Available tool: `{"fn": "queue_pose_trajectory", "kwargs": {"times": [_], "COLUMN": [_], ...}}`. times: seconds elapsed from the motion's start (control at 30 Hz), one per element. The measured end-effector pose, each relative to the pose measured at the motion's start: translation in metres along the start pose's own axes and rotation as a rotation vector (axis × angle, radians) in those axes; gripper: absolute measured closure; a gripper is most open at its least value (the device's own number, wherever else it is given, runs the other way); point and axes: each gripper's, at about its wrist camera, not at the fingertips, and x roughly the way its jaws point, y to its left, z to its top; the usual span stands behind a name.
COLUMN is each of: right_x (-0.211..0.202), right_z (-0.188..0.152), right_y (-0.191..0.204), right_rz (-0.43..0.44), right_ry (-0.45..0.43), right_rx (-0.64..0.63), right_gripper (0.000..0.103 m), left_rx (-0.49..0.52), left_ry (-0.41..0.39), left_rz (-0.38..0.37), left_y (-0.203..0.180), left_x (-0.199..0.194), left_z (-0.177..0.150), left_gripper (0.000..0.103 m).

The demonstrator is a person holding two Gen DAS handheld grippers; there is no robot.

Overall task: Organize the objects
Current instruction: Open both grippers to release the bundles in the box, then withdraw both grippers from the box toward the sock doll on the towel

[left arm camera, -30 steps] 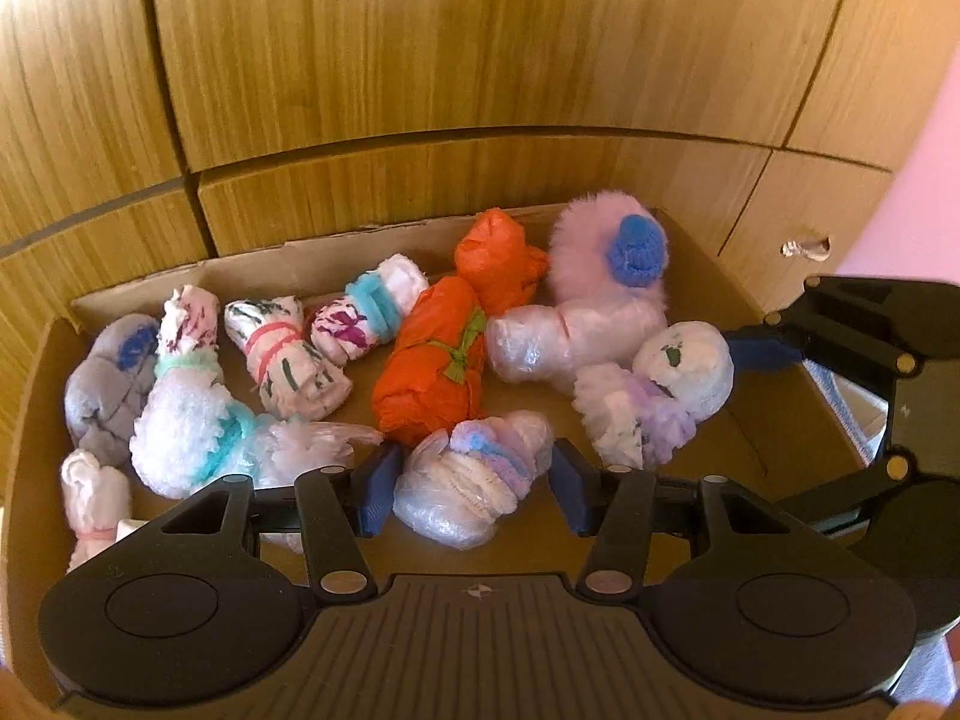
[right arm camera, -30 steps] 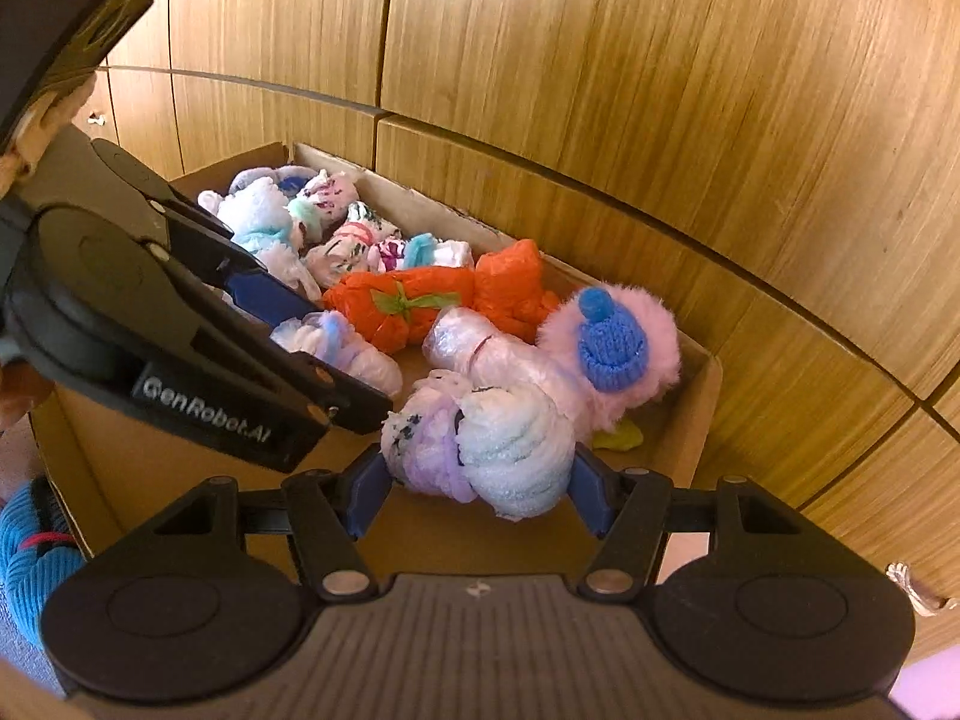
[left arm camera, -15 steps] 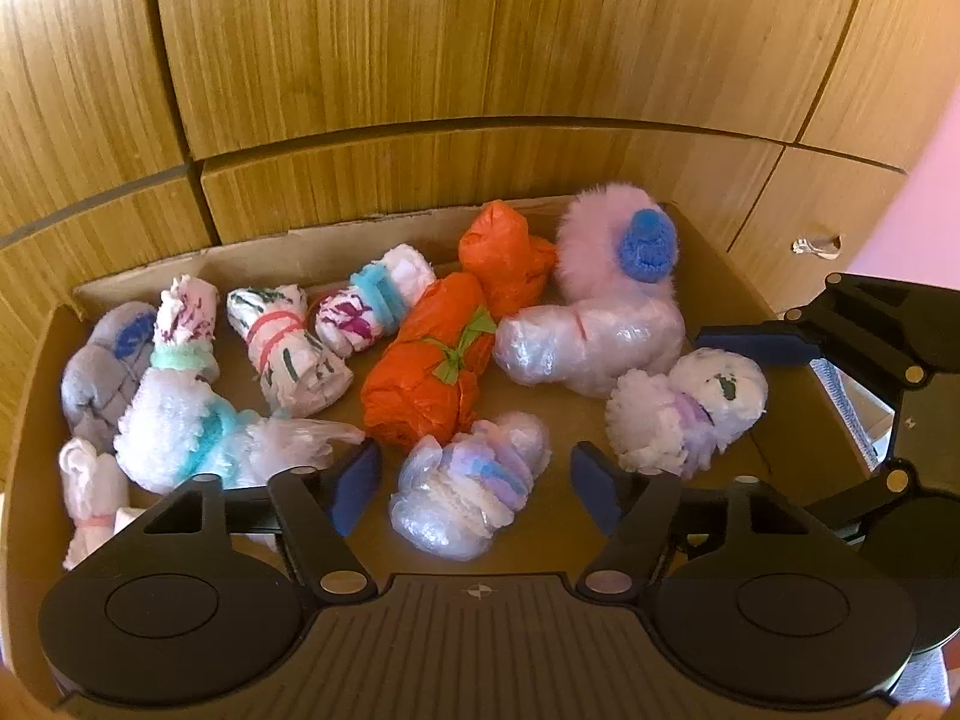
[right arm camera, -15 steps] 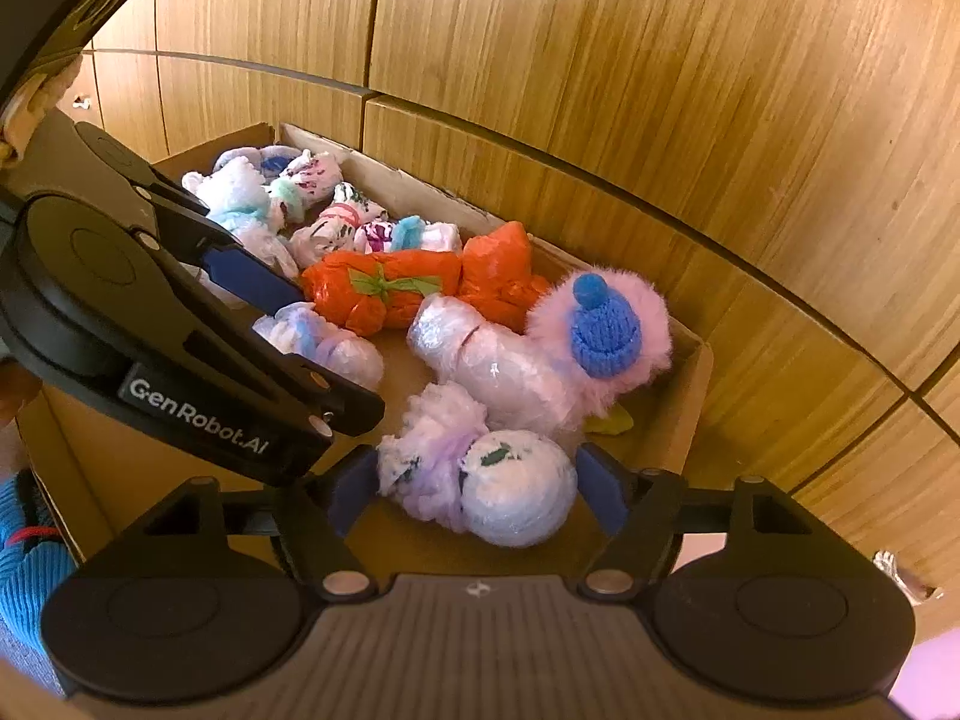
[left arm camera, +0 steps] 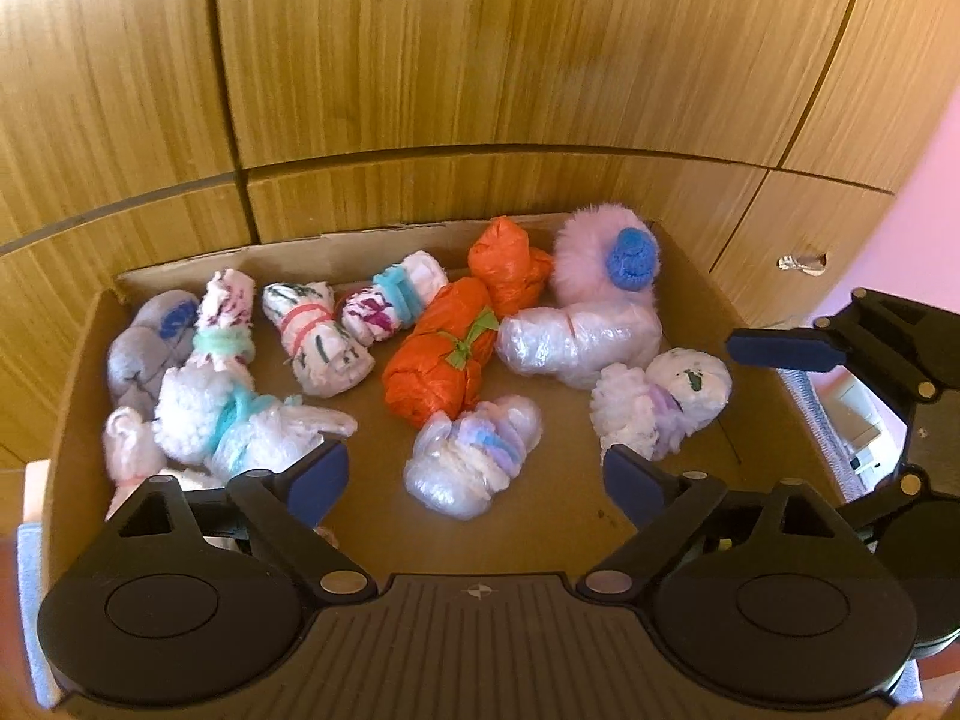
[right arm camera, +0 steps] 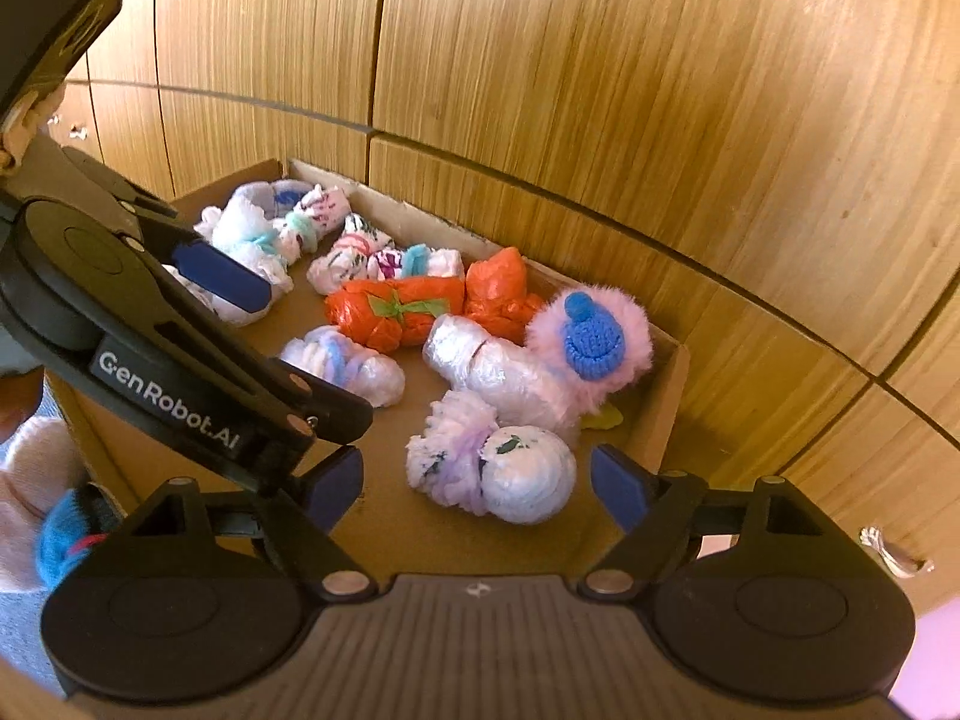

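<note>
Left wrist view showed the left tongs [left arm camera: 474, 474] with jaws opening wide and nothing pressed between them; the pale blue-and-lilac wrapped bundle [left arm camera: 474, 456] lay free on the floor of the cardboard box [left arm camera: 384, 240], just ahead of the gap and midway between the two blue pads. Its long axis ran slantwise, from near left to far right, so it sat roughly across the line the tongs pointed along. The white-and-lilac bundle [left arm camera: 660, 402] lay to its right, nearer the other tool.

From the right wrist view, the right tongs [right arm camera: 477, 489] were likewise opening, pads clear of that white-and-lilac bundle [right arm camera: 492, 465], which rested between them on the box floor with its rounded white end toward the near right. Each bundle therefore lay closest to the tongs that stood over it, and both appeared released into the box. The judgement was that the coming move turned on backing each tool away without brushing its bundle.

Much stayed unclear: the left tool's body hid the box's near left corner in the right view, a small yellow scrap [right arm camera: 603, 417] beneath the pink fluffy bundle [right arm camera: 594, 330] could not be identified, and the near box wall was covered by the tools in both views.
</note>
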Motion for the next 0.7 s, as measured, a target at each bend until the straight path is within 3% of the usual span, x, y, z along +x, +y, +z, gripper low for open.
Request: {"fn": "queue_pose_trajectory", "kwargs": {"times": [0.2,0.7], "right_x": [-0.018,-0.078], "right_z": [-0.003,-0.023], "right_y": [0.009,0.021], "right_rz": [-0.019,-0.099], "right_ry": [-0.027,-0.197], "right_rx": [0.037,0.304], "right_gripper": [0.015,0.005], "left_rx": [-0.037,-0.111], "left_ry": [-0.021,-0.165], "left_rz": [-0.011,0.019], "left_y": [0.003,0.034], "left_x": [-0.018,-0.082], "left_z": [-0.005,-0.053], "left_gripper": [0.001,0.001]}}
